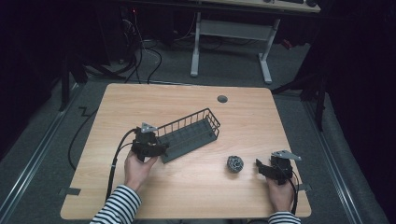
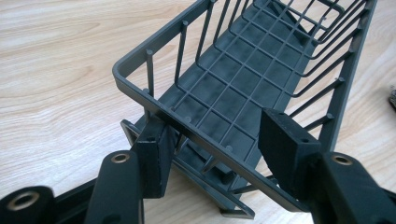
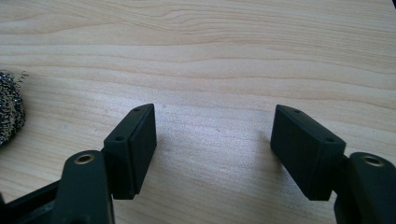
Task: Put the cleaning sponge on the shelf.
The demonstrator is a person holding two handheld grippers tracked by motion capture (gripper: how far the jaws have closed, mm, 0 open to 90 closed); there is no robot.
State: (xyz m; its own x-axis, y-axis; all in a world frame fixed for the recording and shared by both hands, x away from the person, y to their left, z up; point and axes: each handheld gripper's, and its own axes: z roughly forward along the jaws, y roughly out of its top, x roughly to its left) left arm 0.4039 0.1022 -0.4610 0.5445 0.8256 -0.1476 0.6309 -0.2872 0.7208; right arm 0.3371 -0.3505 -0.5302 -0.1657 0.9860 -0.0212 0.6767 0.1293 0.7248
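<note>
A dark grey wire basket (image 1: 191, 133) lies slantwise in the middle of the wooden table (image 1: 140, 100), long and narrow, with nothing in it. My left gripper (image 1: 161, 148) grips its near short end. In the left gripper view the end rim of the basket (image 2: 233, 93) runs between the two pads of the left gripper (image 2: 219, 149), which press on it from both sides. A ball of steel wool (image 1: 235, 164) sits on the table right of the basket. My right gripper (image 1: 259, 168) rests just right of it, open. The right gripper (image 3: 215, 149) has bare wood between its pads, with the steel wool (image 3: 9, 107) at the left edge.
A round cable hole (image 1: 222, 99) sits near the table's far edge. Beyond the table stands a white desk frame (image 1: 196, 46), and cables (image 1: 149, 56) lie on the dark floor. A black cable (image 1: 114, 163) trails from the left gripper along the forearm.
</note>
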